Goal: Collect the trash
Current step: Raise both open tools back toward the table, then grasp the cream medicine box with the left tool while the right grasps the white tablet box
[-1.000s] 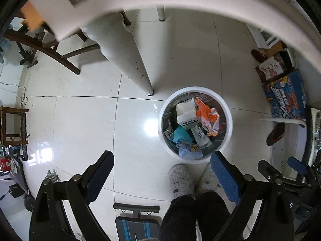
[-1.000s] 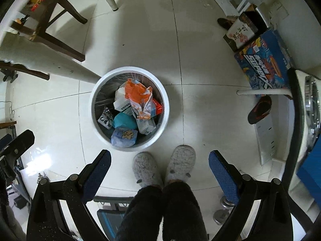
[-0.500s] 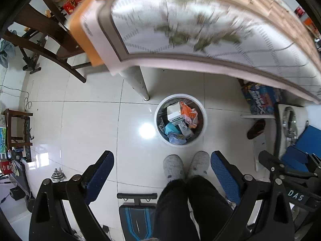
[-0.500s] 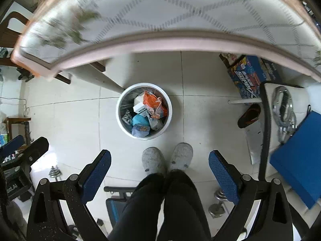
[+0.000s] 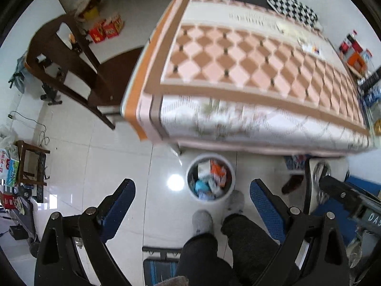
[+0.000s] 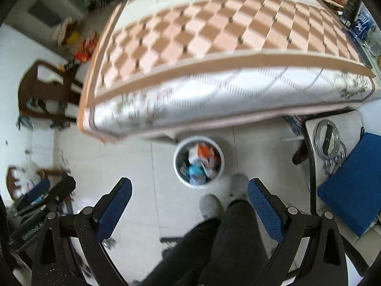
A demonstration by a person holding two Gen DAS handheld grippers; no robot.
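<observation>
The left gripper [image 5: 191, 201] was held high above the floor with its jaws spread wide and nothing between them; the right gripper [image 6: 189, 196] was in the same condition, jaws fully apart and empty. In the left wrist view, the white trash bin [image 5: 210, 177] stood on the tiled floor [image 5: 95, 166] ahead of the jaws, in line with the gap between the two blue pads and slightly nearer the right-hand pad. In the right wrist view, the bin [image 6: 199, 161] lay likewise ahead of the gap, close to its centre line. The bin held mixed refuse, including an orange wrapper [image 5: 218, 169], a white carton [image 5: 202, 168] and a blue-green item [image 5: 201, 187]; finer detail was blurred. The person's two grey slippers [image 5: 202, 221] stood just beside the bin on the near side, between the pads, with dark trouser legs [image 6: 214, 245] below them. Beyond the bin, further from the jaws, the desk [image 5: 250, 76] carried a cloth of orange and pink diamonds, and its near edge overhung the floor just past the bin. A dark wooden chair [image 5: 71, 66] stood beyond the left-hand pad, beside the desk's end. A blue panel [image 6: 352, 186] lay outboard of the right-hand pad in the right wrist view.
</observation>
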